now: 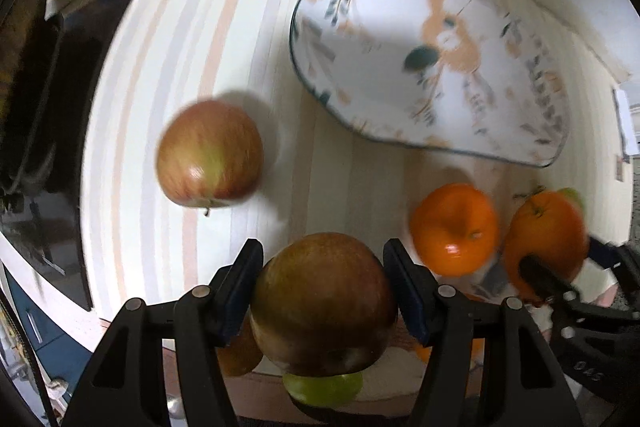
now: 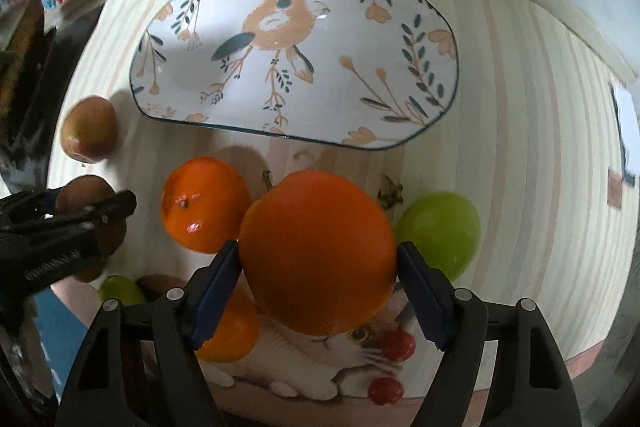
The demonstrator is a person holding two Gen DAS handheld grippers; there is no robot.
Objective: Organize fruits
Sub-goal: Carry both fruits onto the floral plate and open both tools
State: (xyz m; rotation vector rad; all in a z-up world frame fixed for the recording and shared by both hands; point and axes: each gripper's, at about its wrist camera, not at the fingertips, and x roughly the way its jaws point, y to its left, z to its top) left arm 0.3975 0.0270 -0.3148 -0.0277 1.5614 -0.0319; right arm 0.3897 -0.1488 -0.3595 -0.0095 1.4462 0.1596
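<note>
On my left wrist view, far left, a loose red-green apple (image 1: 210,154) lies alone on the striped mat (image 1: 248,27), well apart from the rest. Next over, my left gripper (image 1: 323,291) has its two fingers clamped on a darker red apple (image 1: 322,303), one pad against each side; the fruit looks lifted above a green fruit (image 1: 323,389) showing just beneath it. Beyond and to the right sits the bird-patterned plate (image 1: 312,39), nothing on it. A free orange (image 1: 454,227) rests near its front rim.

On the right wrist view, the same free orange (image 2: 204,205) sits left of centre. My right gripper (image 2: 318,267) is closed around a second orange (image 2: 318,251), pads pressing on both flanks, held in front of the plate (image 2: 448,27). Just to its right a green apple (image 2: 440,229) lies on the mat. Two small red fruits (image 2: 396,345) lie below, by the mat's printed cat.
</note>
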